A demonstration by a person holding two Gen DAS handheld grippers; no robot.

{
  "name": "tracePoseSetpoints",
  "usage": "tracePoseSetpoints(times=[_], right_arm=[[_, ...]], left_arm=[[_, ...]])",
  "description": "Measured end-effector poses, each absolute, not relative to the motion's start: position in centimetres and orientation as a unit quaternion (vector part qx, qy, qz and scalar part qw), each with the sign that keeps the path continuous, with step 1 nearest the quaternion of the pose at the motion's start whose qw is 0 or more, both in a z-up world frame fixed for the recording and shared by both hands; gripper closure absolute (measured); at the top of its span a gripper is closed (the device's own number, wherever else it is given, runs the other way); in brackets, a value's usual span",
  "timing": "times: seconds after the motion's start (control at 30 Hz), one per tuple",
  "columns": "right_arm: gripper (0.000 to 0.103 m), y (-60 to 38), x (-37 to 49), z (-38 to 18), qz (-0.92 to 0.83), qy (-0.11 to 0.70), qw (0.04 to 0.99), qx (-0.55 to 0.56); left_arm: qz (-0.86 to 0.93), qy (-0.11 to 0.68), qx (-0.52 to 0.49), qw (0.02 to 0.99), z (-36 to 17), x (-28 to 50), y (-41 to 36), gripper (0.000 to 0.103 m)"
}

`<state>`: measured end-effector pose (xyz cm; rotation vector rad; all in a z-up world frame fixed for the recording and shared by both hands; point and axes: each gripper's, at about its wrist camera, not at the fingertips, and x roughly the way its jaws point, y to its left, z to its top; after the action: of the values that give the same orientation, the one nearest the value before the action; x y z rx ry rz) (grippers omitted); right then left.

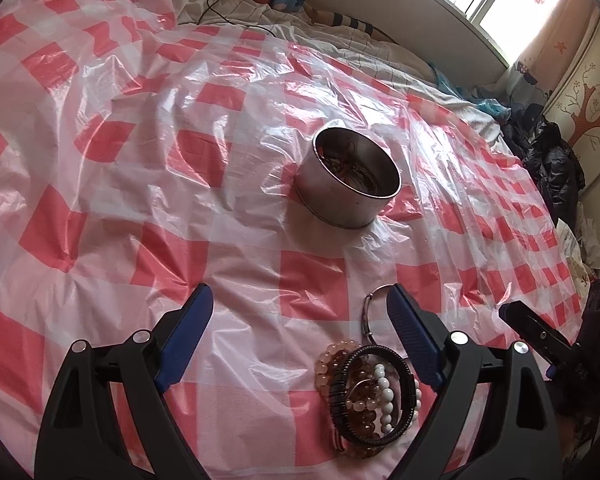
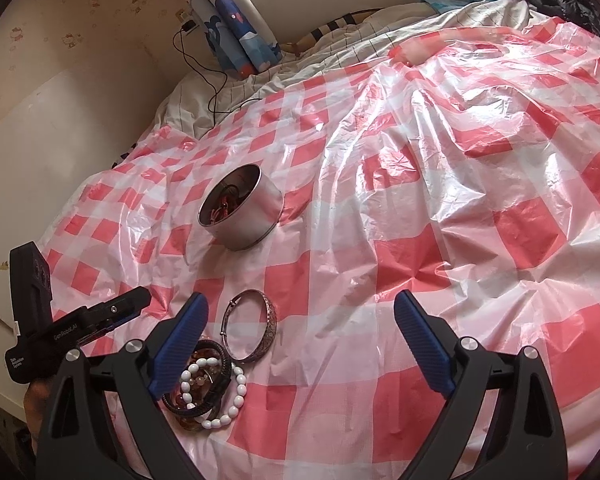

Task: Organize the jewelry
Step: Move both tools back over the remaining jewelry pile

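Note:
A round metal tin with jewelry inside stands on the red-and-white checked plastic sheet. Near the front lies a pile of bracelets: amber beads, white beads and a black band. A metal bangle lies just beyond the pile. My left gripper is open, hovering over the sheet with the pile by its right finger. My right gripper is open too, with the pile by its left finger. Nothing is held by either one.
The sheet covers a bed with rumpled white bedding at the far end. A black cable runs from a wall socket. Dark clothes pile up at the bedside. The left gripper body shows in the right wrist view.

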<state>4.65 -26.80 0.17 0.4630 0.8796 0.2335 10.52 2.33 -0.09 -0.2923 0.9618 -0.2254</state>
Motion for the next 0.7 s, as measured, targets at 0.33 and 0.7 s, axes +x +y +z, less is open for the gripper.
tracePoseSetpoints(times=[0.33,0.7], right_arm=[[0.013,-22.8,5.6,-0.1,0.139,0.451,0.871,0.135],[0.021,-19.1,6.8,-2.2,0.13,0.475,0.869,0.049]], left_arm=[[-0.136,0.469,-0.118,0.865,-0.4,9.9,2.8,0.018],[-0.161,0.486,0.009,0.859,-1.6,8.1,-1.5,0.025]])
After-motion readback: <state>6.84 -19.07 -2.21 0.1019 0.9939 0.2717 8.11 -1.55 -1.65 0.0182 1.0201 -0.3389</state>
